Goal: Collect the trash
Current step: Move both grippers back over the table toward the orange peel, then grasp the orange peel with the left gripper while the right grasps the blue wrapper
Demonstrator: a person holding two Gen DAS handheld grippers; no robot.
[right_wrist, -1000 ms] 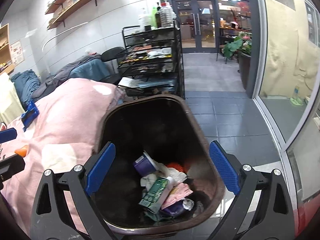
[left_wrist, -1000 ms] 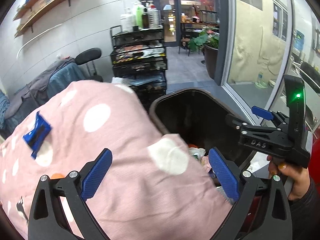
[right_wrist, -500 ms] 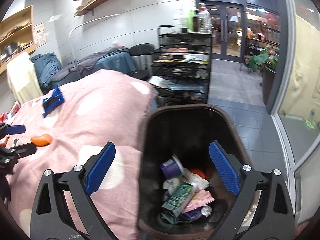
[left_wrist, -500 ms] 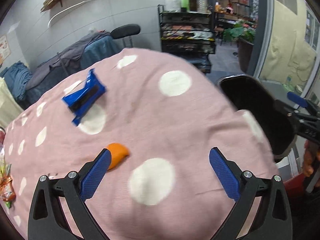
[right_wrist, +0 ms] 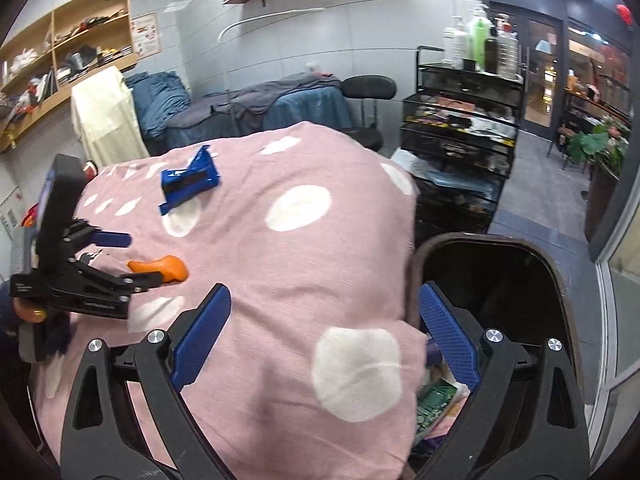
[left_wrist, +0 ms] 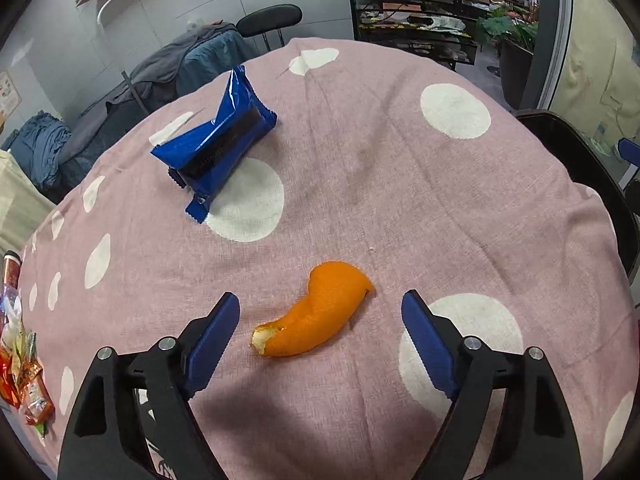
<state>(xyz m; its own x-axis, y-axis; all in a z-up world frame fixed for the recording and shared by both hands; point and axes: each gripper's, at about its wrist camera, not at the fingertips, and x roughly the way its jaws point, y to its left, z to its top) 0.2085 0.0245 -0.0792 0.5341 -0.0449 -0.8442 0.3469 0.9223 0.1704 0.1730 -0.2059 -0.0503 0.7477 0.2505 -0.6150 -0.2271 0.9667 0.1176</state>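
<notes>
The left gripper (left_wrist: 320, 320) is wide open and holds nothing, with the orange peel (left_wrist: 316, 310) lying on the pink cloth (left_wrist: 400, 184) right between its 2 fingers, long side running from 7 to 1 o'clock, while the right gripper (right_wrist: 324, 324), also wide open, is farther away.

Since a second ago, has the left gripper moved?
Yes. The left gripper swung off the trash bin, now at the view's right edge, onto the pink cloth; its open jaws flank the orange peel.
</notes>
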